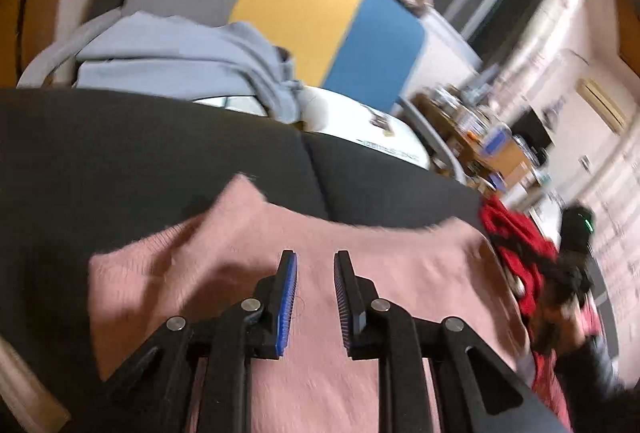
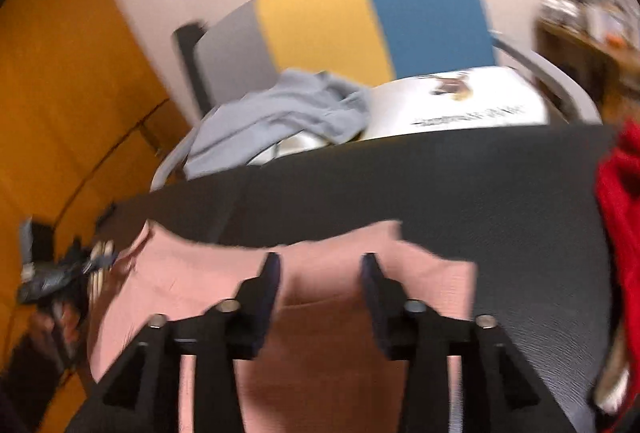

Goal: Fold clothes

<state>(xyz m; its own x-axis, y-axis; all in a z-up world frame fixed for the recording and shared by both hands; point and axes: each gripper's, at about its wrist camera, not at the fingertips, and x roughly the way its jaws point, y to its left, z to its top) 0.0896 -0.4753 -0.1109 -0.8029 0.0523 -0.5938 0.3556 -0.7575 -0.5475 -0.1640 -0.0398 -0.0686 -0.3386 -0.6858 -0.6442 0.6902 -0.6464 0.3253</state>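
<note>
Both views motion-blurred, edges smeared. Shelf clutter (image 1: 476, 137) behind is unreadable. Print on the white item (image 2: 460, 105) on the chair can't be read.

Dark table (image 1: 120, 153) fills mid-frame in both views. Pink sweater (image 1: 320, 253) lies flat on it, fuzzy knit, near edge cut off by the frame bottom; one corner (image 1: 240, 189) points toward the chair. Chair (image 1: 304, 5) behind the table has a grey/yellow/blue back, with a grey hoodie (image 1: 180, 57) heaped on the seat. Red garment (image 1: 516, 253) bunched at the sweater's right side, partly cut off.

Left gripper (image 1: 315, 261): jaws apart, nothing between them, over the sweater's middle. Contact with the fabric can't be told.

Right gripper (image 2: 320, 265): jaws wide apart, empty, over the sweater near its far edge.
</note>
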